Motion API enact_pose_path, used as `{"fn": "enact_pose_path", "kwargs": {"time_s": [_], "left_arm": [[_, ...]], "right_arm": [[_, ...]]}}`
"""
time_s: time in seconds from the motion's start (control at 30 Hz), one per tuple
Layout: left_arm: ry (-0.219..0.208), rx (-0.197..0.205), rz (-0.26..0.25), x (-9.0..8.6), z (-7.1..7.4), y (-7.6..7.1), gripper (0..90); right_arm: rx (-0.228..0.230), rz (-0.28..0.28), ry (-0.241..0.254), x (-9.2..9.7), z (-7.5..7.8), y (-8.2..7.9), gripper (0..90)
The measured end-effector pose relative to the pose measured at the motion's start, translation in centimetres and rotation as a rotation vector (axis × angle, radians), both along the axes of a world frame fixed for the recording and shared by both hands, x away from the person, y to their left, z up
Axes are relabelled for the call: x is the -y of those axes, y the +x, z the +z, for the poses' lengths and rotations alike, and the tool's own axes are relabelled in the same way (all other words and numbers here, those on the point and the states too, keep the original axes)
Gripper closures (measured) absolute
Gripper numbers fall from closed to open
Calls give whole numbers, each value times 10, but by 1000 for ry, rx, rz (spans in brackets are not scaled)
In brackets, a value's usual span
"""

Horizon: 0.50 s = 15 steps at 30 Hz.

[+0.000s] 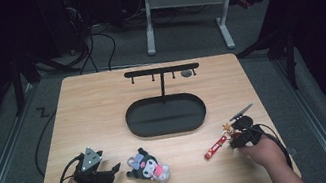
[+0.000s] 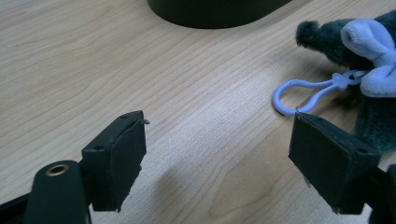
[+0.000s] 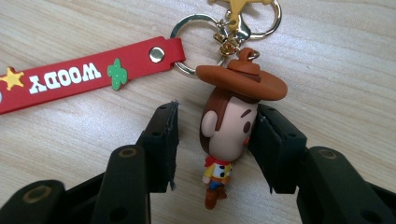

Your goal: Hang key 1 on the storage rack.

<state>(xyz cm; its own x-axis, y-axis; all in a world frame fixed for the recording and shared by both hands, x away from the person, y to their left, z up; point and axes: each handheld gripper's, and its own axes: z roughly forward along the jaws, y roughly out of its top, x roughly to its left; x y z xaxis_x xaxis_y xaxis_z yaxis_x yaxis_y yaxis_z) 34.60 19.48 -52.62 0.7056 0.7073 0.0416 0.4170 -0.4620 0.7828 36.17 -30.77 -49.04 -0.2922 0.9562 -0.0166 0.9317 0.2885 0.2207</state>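
Observation:
A Woody keychain lies at the table's front right, with a red strap (image 1: 215, 147) (image 3: 74, 77), gold rings and a small figure (image 3: 229, 130) in a brown hat. My right gripper (image 1: 236, 135) (image 3: 218, 113) is open and straddles the figure's head. The right jaw is against the head and the left jaw stands a little off it. A dark plush toy (image 1: 147, 166) (image 2: 369, 70) with a lilac clip (image 2: 303, 93) lies at the front middle. My left gripper (image 1: 113, 170) (image 2: 219, 149) is open just left of the plush, low over bare wood, with its right jaw near the clip.
A black stand (image 1: 161, 70) with a hooked crossbar rises from an oval black base (image 1: 165, 116) (image 2: 219, 9) in the middle of the table. A small grey thing (image 1: 187, 73) hangs under the bar at the right. A cable trails off the left edge.

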Motion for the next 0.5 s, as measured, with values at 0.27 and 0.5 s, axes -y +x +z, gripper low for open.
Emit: {"fn": "enact_pose_path", "kwargs": {"time_s": [0.27,0.5], "left_arm": [[1,-1,-3,0,0,0,194],[-1,-1,-3,0,0,0,194]], "right_arm": [[-2,9,-2,-1,1,2,573],[-10,13,-9,-2,1,4,584]]}}
